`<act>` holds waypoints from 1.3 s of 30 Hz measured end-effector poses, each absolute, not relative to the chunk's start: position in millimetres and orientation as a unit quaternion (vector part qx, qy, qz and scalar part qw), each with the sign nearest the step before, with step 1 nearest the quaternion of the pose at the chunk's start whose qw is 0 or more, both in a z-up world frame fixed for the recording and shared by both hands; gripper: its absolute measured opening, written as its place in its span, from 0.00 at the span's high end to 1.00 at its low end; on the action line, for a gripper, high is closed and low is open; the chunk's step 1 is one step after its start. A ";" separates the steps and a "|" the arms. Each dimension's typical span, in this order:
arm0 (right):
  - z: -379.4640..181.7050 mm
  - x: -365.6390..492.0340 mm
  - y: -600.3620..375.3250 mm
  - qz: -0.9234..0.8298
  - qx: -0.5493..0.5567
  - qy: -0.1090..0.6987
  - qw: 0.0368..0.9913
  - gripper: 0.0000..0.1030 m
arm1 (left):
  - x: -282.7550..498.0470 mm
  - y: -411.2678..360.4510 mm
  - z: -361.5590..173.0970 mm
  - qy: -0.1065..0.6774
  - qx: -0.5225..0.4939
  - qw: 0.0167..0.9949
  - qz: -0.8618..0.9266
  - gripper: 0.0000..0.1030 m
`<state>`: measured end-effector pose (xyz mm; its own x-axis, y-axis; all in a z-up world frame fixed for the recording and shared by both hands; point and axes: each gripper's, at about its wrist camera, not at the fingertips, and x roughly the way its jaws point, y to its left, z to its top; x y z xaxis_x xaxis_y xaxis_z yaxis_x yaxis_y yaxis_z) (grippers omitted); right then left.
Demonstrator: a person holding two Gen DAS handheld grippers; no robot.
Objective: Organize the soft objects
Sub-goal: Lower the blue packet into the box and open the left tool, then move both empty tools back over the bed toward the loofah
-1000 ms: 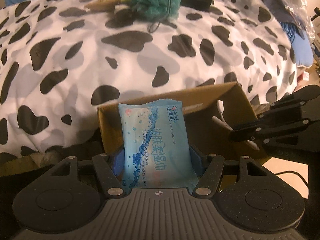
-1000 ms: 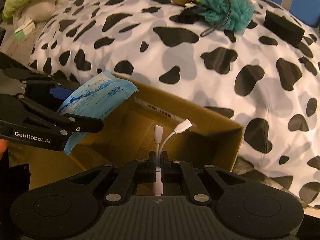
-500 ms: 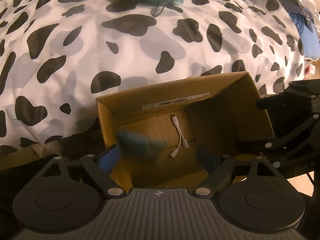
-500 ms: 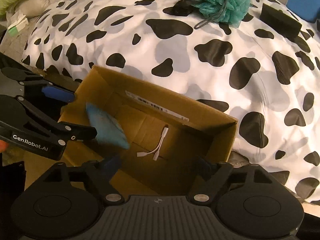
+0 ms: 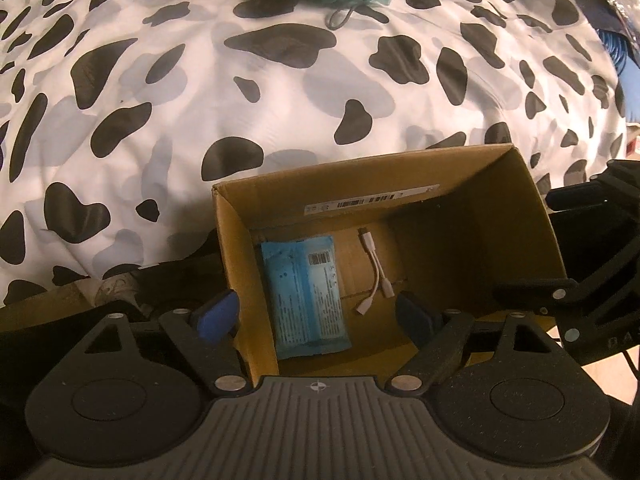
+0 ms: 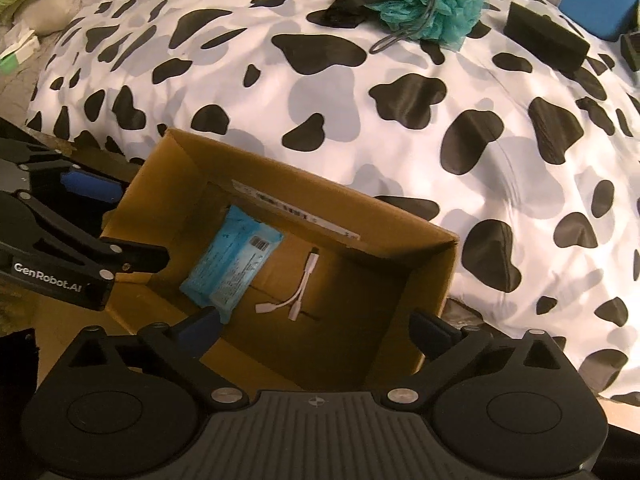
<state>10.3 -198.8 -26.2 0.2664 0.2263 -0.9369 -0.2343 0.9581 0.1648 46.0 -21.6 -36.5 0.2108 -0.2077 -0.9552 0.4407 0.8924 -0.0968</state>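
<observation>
You have both claws spread wide and holding nothing: your left claw and your right claw each hang over the near rim of the cardboard box, which stands against the edge of the bed with the cow-print duvet, likely so things can go straight from bed to box. The blue wet-wipe pack lies flat on the box floor, barcode side up, just ahead of and below your left claw, close to its left finger and hard against the box's left wall. The white adapter cable lies loose beside it, between the 2 fingers of either claw and below them. With those 2 items in, the sorting looks partly done. The teal bath pouf sits far ahead of your right claw, across the duvet, touching a dark item and near a black block; it is probably your next soft thing, and its loose cord could snag.
</observation>
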 end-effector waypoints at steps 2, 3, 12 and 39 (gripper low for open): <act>-25.1 10.7 -199.5 0.142 -0.003 0.585 0.798 0.00 | 46.2 -21.0 -35.8 0.590 0.097 0.773 -0.209 0.17; -24.3 10.9 -200.0 0.141 -0.003 0.583 0.800 0.00 | 46.3 -20.8 -35.4 0.590 0.096 0.774 -0.209 0.17; -16.2 15.5 -209.4 0.112 0.011 0.561 0.820 0.00 | 47.6 -19.9 -30.8 0.577 0.093 0.784 -0.207 0.17; 26.7 36.9 -251.2 0.037 0.057 0.428 0.901 0.00 | 60.1 -17.7 -1.4 0.511 0.063 0.833 -0.201 0.17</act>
